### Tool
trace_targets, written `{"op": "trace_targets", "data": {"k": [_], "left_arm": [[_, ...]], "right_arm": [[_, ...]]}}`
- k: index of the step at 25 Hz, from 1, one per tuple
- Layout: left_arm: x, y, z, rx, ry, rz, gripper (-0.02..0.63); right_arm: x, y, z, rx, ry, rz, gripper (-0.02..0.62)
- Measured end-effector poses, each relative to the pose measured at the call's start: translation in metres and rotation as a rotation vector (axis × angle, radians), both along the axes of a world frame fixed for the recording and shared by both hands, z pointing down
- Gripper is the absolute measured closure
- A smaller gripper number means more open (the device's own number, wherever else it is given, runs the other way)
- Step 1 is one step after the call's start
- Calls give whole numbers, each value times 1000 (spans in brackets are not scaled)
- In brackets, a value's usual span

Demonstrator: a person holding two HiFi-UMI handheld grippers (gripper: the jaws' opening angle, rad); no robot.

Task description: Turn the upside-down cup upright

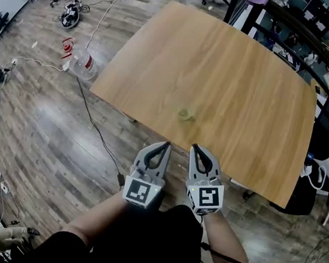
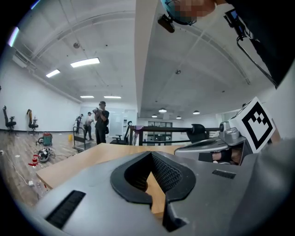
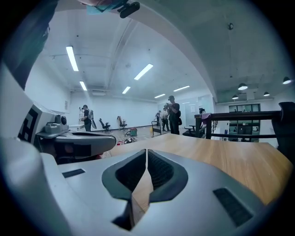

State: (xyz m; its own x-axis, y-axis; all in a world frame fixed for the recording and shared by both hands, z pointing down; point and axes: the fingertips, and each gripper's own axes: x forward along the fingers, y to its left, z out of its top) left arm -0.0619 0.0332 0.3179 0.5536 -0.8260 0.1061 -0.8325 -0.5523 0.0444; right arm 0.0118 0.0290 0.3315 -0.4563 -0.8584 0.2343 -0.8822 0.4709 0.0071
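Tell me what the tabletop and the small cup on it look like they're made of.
Tabletop: wood or wood-look laminate, light tan and matte; fine straight grain lines run along it and it shows little glare. Cup: probably clear or pale translucent plastic, since the table's colour shows through it; it is too small here to rule out glass.

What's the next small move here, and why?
Probably open the right gripper and ease it forward toward the cup. Both it and the left gripper are shut and empty, just short of the near edge of the table. The small cup stands untouched a little ahead of them.
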Motion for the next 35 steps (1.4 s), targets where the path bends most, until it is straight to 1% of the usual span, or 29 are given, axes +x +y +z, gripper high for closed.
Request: {"op": "trace_targets", "data": {"k": [3, 9, 11, 13, 14, 15, 16, 17, 19, 21, 25, 28, 32, 35], "left_arm": [[-6, -32, 21, -18, -16, 13, 598], [-7, -87, 79, -71, -34, -12, 598], [-3, -100, 100, -93, -26, -19, 598], [-1, -112, 116, -124, 5, -33, 597], [-1, -118, 121, -135, 21, -38, 595], [-2, -124, 125, -141, 34, -44, 590], [-4, -129, 129, -146, 45, -49, 576], [-7, -131, 135, -150, 54, -53, 567], [-17, -126, 156, -153, 64, -56, 550], [-24, -122, 165, -157, 84, -67, 534], [-27, -136, 141, -167, 110, -95, 525], [-34, -136, 142, -171, 109, -99, 522], [-42, -131, 151, -184, 114, -107, 522], [-44, -128, 158, -198, 108, -107, 522]], "right_arm": [[-3, -32, 20, -31, 18, 20, 580], [2, -78, 80, -118, 20, 51, 580], [4, -86, 101, -156, 31, 50, 580], [1, -92, 121, -199, 45, 14, 572], [-2, -95, 130, -225, 46, -15, 517], [-6, -98, 137, -247, 42, -41, 435], [-9, -102, 142, -262, 38, -60, 400], [-11, -105, 146, -265, 40, -74, 379], [-15, -114, 153, -251, 60, -94, 354], [-18, -124, 156, -236, 53, -102, 328], [-22, -143, 149, -199, -14, -105, 265], [-26, -153, 144, -177, -47, -117, 210], [-29, -166, 141, -143, -66, -112, 204], [-35, -170, 138, -104, -26, -124, 204]]}}
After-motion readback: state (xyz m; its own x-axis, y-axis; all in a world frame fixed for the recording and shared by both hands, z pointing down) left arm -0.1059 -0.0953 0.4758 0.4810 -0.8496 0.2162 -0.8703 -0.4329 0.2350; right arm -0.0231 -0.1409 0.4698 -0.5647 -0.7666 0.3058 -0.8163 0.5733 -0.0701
